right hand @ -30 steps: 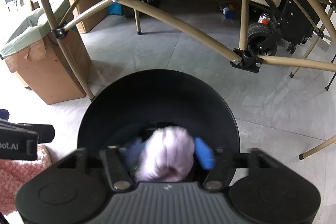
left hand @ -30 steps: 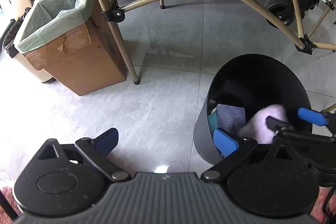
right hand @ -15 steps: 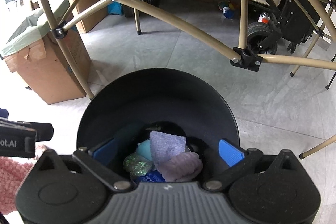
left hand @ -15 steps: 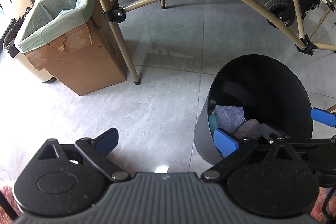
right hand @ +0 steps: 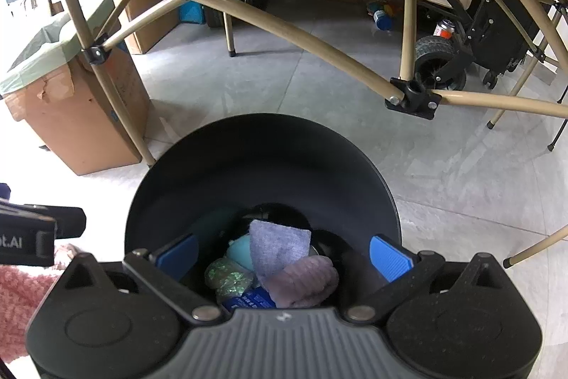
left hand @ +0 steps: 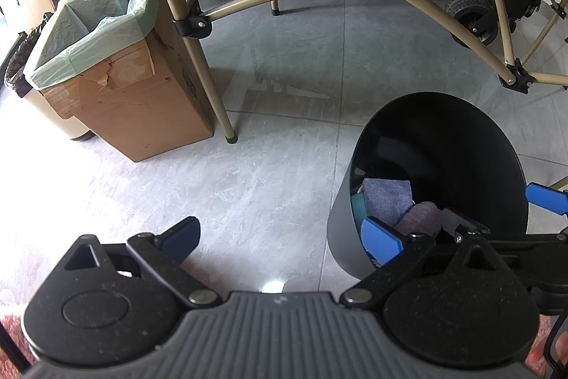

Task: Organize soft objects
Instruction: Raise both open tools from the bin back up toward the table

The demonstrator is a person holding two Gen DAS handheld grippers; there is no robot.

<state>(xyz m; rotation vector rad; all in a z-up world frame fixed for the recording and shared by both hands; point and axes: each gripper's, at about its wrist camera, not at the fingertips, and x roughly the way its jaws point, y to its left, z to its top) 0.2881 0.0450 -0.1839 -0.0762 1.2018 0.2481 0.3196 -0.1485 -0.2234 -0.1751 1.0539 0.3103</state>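
A black round bin (right hand: 248, 173) stands on the grey floor right under my right gripper (right hand: 284, 254). That gripper is open wide, with nothing between its blue pads (right hand: 388, 256). In the bin lie a lilac fluffy soft item (right hand: 301, 279), a grey-blue cloth (right hand: 278, 249), a teal piece (right hand: 239, 253), a green glittery piece (right hand: 227, 277) and a blue packet (right hand: 248, 302). My left gripper (left hand: 280, 237) is open and empty over bare floor, just left of the bin (left hand: 436, 166). The lilac item (left hand: 422, 219) shows there too.
A cardboard box lined with a green bag (left hand: 106, 59) stands to the left by a tan folding-frame leg (left hand: 213, 95). Tan frame tubes (right hand: 319, 48) arch over the floor. A wheeled cart (right hand: 440, 55) stands at the back right. Pink fuzzy fabric (right hand: 21, 290) lies at the lower left.
A second ago the right gripper held the lilac fluffy item over the bin. Its jaws have opened and the item now lies in the bin. Neither hand has moved.
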